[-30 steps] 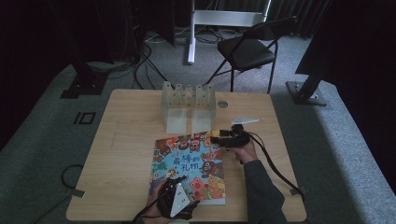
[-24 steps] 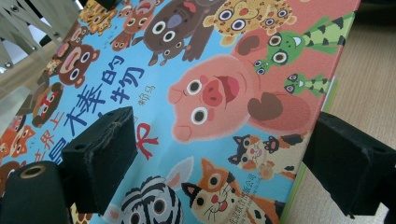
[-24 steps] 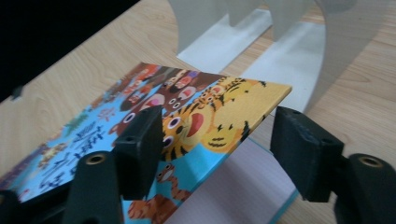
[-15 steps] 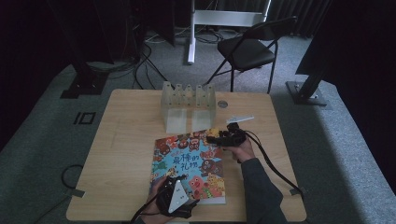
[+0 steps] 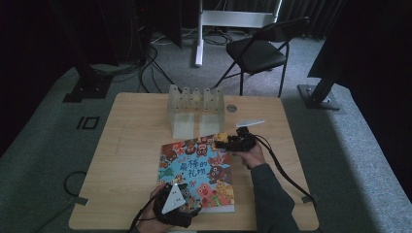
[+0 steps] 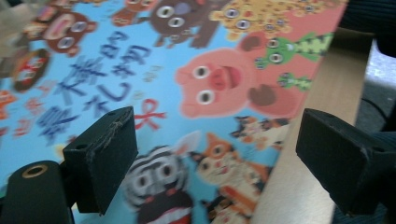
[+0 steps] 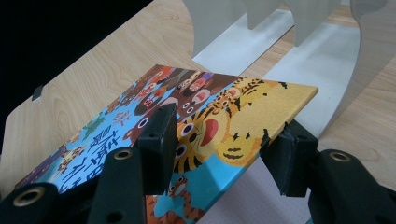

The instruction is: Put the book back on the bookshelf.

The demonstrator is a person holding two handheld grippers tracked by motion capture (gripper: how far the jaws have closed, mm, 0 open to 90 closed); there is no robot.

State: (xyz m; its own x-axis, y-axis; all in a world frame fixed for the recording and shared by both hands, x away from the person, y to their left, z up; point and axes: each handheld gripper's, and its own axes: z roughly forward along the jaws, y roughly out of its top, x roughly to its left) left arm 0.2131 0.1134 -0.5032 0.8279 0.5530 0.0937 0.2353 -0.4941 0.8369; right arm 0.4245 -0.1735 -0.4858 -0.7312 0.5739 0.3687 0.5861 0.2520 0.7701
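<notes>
The book (image 5: 197,174) lies cover-up at the centre-bottom of the high view, on the table (image 5: 131,145), with the rack (image 5: 196,109) just above it toward the middle of the frame.

The right gripper (image 7: 224,149) has the book's far corner between its jaws: in the right gripper view one jaw sits over the cover and the other under the edge, and the corner looks raised off the table (whether the jaws press hard on it I cannot tell).

The left gripper (image 5: 176,208), at the bottom of the high view, hovers over the book's near end with its jaws wide apart, gripping nothing.

As a judgement, the work is at an early stage: the book is picked at one corner only, not yet clear of the table, and no rack slot holds it yet.
</notes>
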